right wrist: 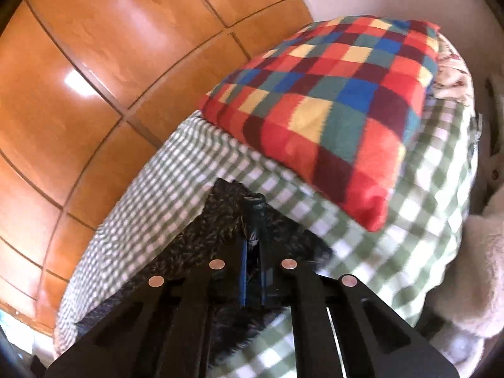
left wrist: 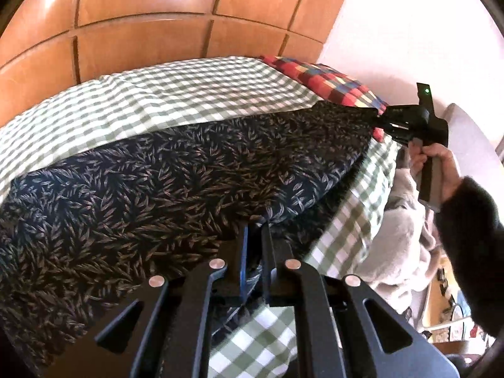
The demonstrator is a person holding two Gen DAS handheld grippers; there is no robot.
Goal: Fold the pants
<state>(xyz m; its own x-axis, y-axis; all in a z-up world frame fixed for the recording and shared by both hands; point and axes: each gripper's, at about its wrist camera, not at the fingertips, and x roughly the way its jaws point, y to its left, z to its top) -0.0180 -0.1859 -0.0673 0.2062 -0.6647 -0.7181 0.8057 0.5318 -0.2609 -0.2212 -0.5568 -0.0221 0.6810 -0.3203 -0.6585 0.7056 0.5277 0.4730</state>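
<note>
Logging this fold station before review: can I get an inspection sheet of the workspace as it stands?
Surface: bed with green checked cover.
Job's things: dark leaf-print pants stretched across the cover.
Clutter: multicolour checked pillow; cream fleece at the bedside.
Grippers: left tool shut on pants; right tool shut on pants.
Cables: nothing seen.
Surroundings: wooden panelled wardrobe, white wall.

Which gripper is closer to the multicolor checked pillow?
Right. The right gripper, shut on the pants, sits at the pillow corner. The left gripper grips the pants at the bed's near edge, well away.
</note>
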